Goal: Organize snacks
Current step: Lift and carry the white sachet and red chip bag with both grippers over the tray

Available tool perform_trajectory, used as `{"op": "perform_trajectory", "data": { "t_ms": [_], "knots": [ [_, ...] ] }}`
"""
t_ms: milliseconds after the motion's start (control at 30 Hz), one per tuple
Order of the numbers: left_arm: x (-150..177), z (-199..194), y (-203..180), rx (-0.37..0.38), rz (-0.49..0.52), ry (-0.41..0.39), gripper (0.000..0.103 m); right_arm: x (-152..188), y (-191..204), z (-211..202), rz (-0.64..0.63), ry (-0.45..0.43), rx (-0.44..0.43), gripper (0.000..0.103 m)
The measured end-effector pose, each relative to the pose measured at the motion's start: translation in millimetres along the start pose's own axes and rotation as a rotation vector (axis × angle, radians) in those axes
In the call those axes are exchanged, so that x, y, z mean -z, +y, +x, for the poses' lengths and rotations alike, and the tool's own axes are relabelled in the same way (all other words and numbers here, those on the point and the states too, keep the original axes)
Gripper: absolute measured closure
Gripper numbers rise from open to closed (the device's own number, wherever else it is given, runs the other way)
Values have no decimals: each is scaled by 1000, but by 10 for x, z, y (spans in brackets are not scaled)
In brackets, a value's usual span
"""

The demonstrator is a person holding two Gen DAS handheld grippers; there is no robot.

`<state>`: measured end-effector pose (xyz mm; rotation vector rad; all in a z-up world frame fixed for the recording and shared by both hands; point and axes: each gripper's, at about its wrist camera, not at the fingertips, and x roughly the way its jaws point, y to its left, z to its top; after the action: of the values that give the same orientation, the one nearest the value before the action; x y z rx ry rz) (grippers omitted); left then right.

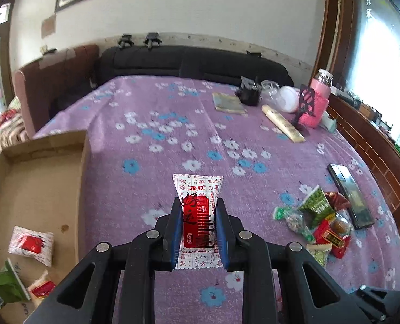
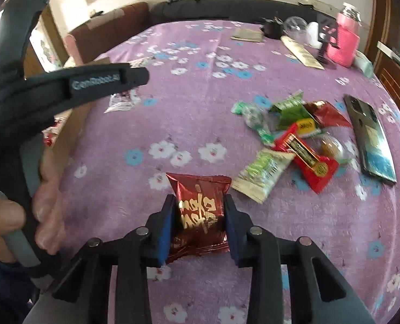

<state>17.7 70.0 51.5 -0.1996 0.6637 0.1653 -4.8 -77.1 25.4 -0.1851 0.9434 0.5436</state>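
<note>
My left gripper (image 1: 197, 208) is shut on a white and red snack packet (image 1: 197, 205), held above the purple flowered bedspread, just right of a cardboard box (image 1: 37, 178). The box holds a similar white and red packet (image 1: 31, 245), a green packet (image 1: 5, 286) and a small red one (image 1: 42, 289). My right gripper (image 2: 198, 205) is shut on a dark red foil packet (image 2: 200, 213) above the bedspread. A pile of loose snacks (image 2: 289, 137) lies to its right; the pile also shows in the left wrist view (image 1: 316, 221). The left gripper's body (image 2: 92, 83) crosses the right wrist view at the left.
A black phone (image 2: 370, 135) lies right of the pile. At the far side of the bed stand a pink-sleeved jar (image 1: 319, 102), a clear jar (image 1: 270, 89), a dark container (image 1: 250, 91), a booklet (image 1: 228, 102) and a long pale packet (image 1: 283, 127). A wooden cabinet (image 1: 375, 145) runs along the right.
</note>
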Motion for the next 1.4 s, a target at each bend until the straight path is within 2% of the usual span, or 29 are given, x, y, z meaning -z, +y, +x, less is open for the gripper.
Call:
{"op": "perform_trajectory", "data": {
  "t_ms": [100, 233, 300, 400, 467, 533, 767, 1033, 1400],
  "knots": [
    [-28, -82, 28, -22, -9, -49, 80, -238, -50, -141, 36, -94, 40, 72],
    [-37, -159, 17, -65, 9, -104, 80, -645, -133, -406, 109, -316, 121, 72],
    [-39, -159, -3, -82, 26, -115, 80, -727, -110, -427, 119, -388, 151, 72],
    [-32, -145, -26, -95, 41, -113, 80, -654, -103, -344, 122, -429, 125, 72],
    [-21, -120, -37, -99, 46, -103, 80, -583, -160, -193, 139, -412, 70, 72],
    [-14, -70, -54, -107, 54, -84, 80, -564, -186, -75, 142, -360, 22, 72],
    [8, 8, -95, -118, 69, -52, 80, -543, -300, -21, 168, -333, -35, 72],
    [25, 39, -104, -128, 74, -43, 80, -551, -294, -10, 170, -319, -62, 72],
    [23, 21, -111, -121, 74, -50, 80, -556, -279, 0, 167, -321, -50, 72]
  ]
}}
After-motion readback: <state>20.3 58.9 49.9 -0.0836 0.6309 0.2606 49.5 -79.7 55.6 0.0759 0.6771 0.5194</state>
